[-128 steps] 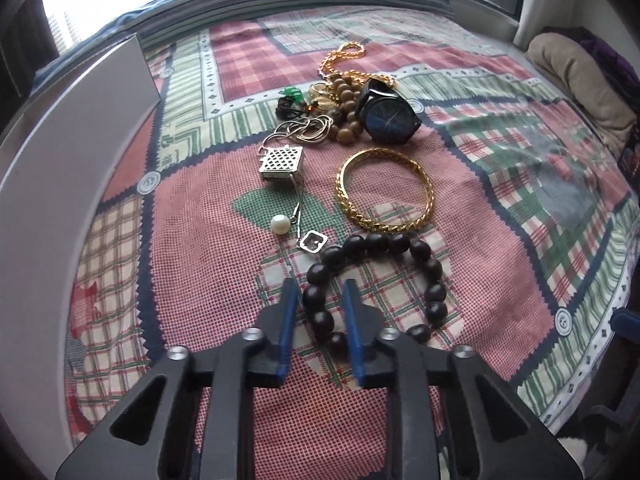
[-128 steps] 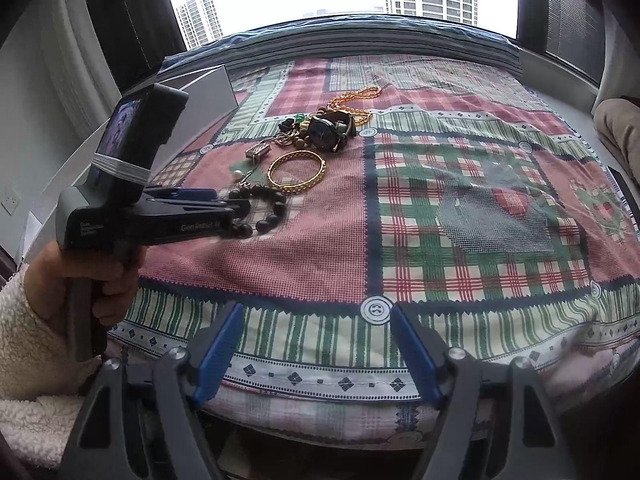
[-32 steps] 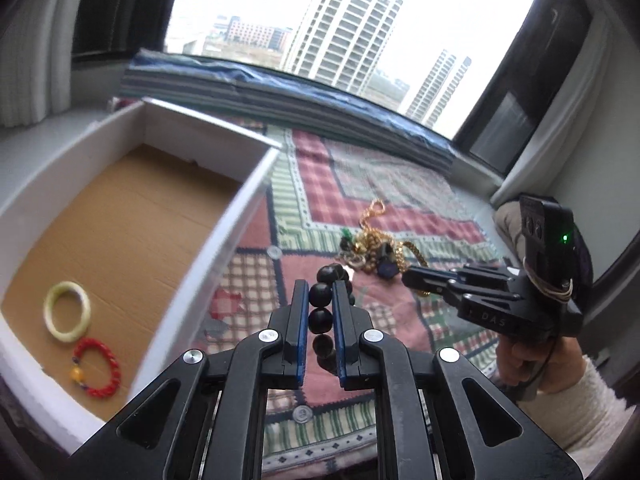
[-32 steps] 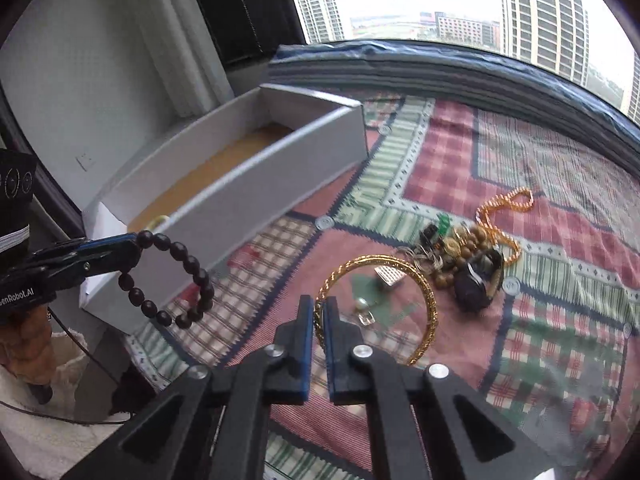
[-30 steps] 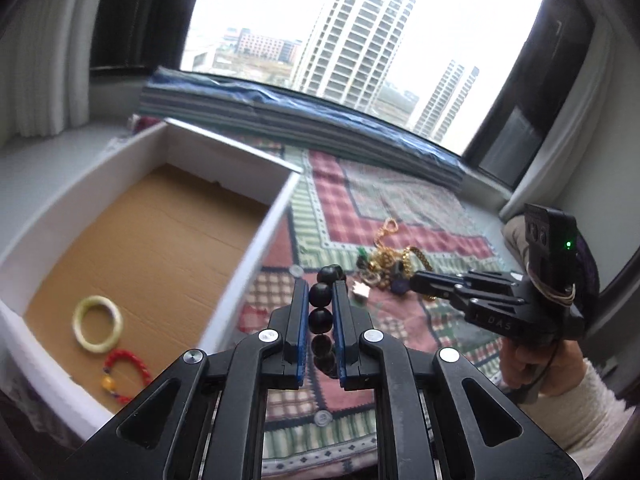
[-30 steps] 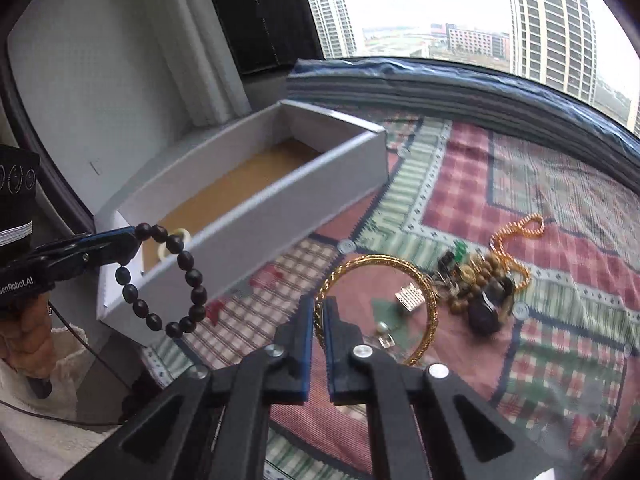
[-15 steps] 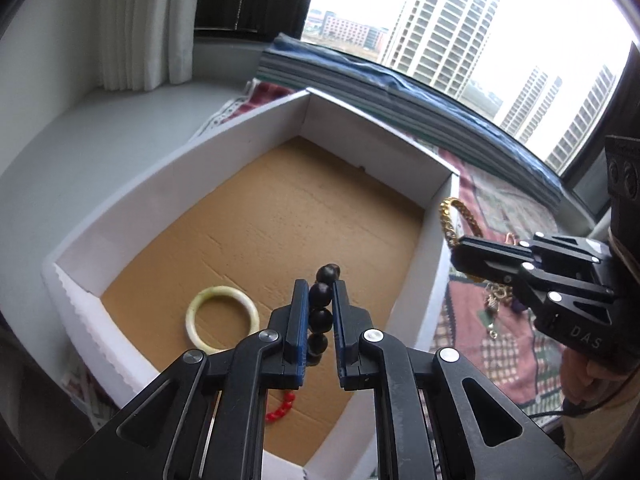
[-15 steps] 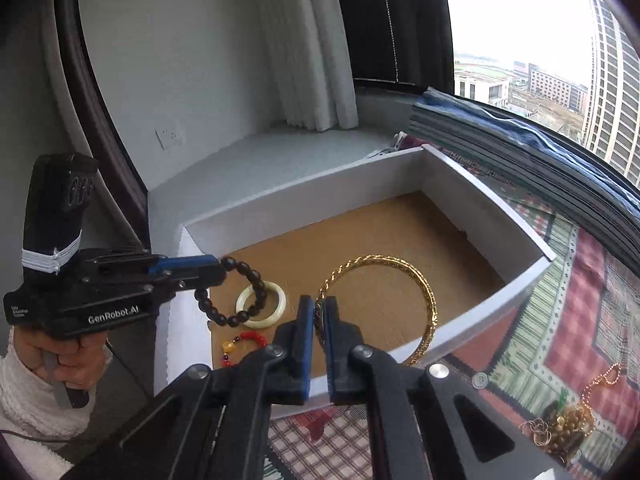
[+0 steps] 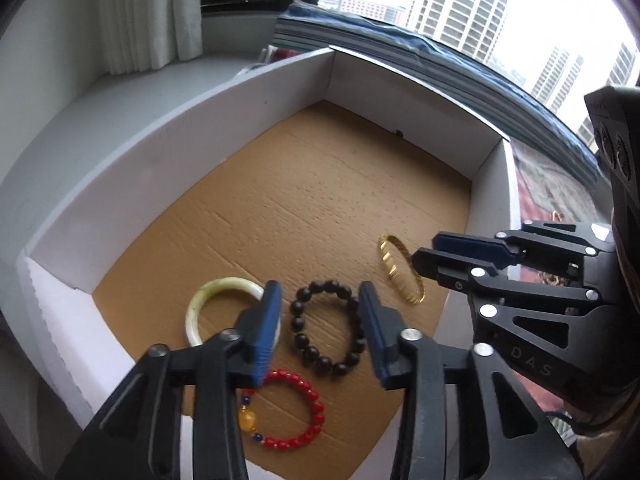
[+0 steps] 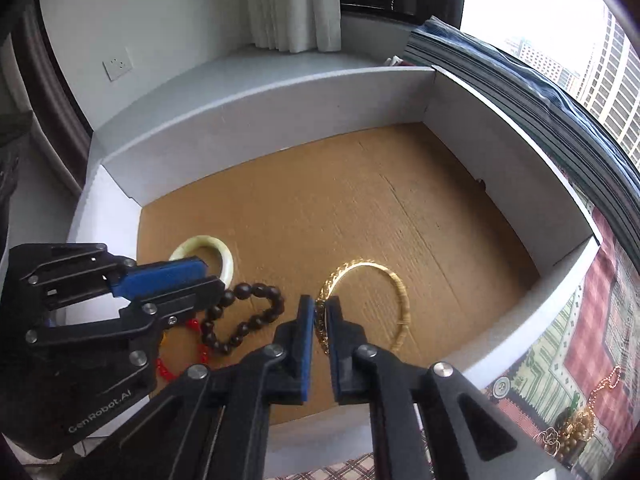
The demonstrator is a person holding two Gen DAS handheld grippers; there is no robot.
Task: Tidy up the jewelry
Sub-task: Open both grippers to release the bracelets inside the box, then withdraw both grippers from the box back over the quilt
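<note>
While the left gripper (image 9: 320, 320) hangs with its blue fingers spread wide and nothing between them, the black bead bracelet (image 9: 328, 328) lies flat on the brown cardboard floor directly below the gap. Nearest the left wrist camera, a red bead bracelet (image 9: 296, 416) with an amber bead rests just short of the black one, partly hidden by the left finger. A pale green bangle (image 9: 216, 304) sits just beside the black beads, also partly behind that finger. On the other side, the right gripper (image 10: 320, 320) is pinched tight on the gold bangle (image 10: 384, 292), holding it tilted on edge over the cardboard; whether its lower rim touches the floor cannot be told. All of this lies inside the white box (image 9: 180, 128), whose far half shows bare cardboard. Beyond the box's wall, in the right wrist view, a plaid cloth (image 10: 592, 340) carries a tangle of remaining jewelry (image 10: 572, 432).
</note>
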